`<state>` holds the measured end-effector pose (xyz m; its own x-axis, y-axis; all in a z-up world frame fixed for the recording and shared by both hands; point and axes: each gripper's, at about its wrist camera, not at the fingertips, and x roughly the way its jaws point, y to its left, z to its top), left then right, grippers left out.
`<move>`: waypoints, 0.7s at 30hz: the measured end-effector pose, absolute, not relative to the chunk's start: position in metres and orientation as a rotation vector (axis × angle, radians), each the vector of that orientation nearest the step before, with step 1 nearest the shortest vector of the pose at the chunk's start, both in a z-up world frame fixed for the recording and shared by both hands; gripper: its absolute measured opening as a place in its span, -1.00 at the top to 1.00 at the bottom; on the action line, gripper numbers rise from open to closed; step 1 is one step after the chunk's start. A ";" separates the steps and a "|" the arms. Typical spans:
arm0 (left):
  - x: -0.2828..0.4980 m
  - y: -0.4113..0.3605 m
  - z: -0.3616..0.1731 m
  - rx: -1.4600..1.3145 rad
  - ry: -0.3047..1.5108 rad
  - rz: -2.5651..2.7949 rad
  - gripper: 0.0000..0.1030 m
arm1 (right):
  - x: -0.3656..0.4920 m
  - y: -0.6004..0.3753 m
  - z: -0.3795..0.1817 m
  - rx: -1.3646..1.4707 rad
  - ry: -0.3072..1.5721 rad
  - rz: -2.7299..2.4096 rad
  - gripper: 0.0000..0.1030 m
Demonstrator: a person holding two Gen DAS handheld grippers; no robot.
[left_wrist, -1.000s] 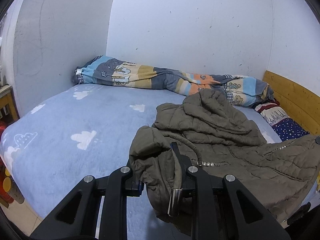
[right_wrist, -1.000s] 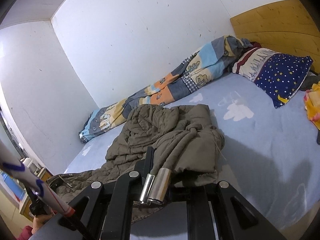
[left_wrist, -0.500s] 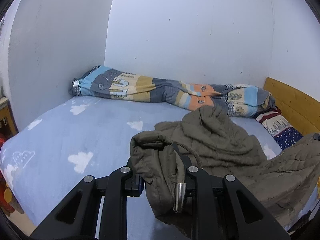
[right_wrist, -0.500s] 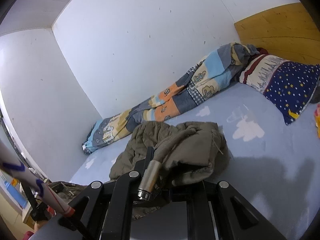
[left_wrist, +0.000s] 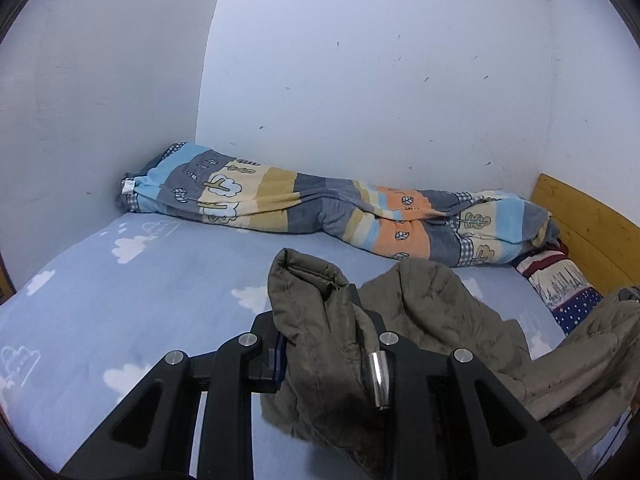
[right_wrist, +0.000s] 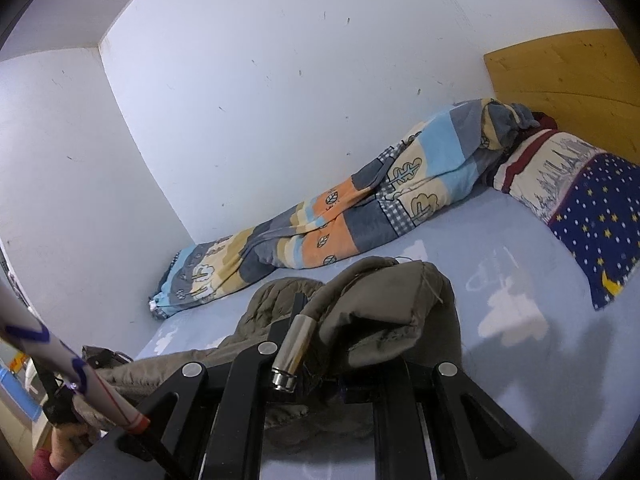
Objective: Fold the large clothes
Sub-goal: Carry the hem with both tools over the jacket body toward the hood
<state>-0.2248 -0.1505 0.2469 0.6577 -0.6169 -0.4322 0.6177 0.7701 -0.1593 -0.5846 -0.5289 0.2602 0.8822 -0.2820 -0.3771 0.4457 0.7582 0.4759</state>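
An olive-green quilted jacket hangs between my two grippers above the blue cloud-print bed. My left gripper is shut on a bunched edge of the jacket, and a drawstring with a metal tip hangs beside it. My right gripper is shut on another bunched edge of the jacket, with a metal drawstring tip lying across it. The jacket's middle sags toward the mattress between them.
A rolled patterned quilt lies along the back wall. A starry pillow lies by the wooden headboard at the right. White walls enclose the bed on the far side and left. A white pole shows at the right wrist view's lower left.
Both grippers have risen with the jacket's edges. Most of the jacket has come up off the mattress, and more bare bed and quilt now shows behind it.
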 end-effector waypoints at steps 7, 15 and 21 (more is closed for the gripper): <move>-0.182 -0.188 0.241 0.003 0.528 -0.686 0.51 | -0.543 -0.562 0.252 0.578 0.322 -0.423 0.79; -0.145 -0.226 0.225 0.049 0.561 -0.664 0.46 | -0.501 -0.596 0.235 0.563 0.370 -0.463 0.79; -0.122 -0.255 0.211 0.083 0.584 -0.647 0.44 | -0.473 -0.619 0.218 0.542 0.410 -0.488 0.79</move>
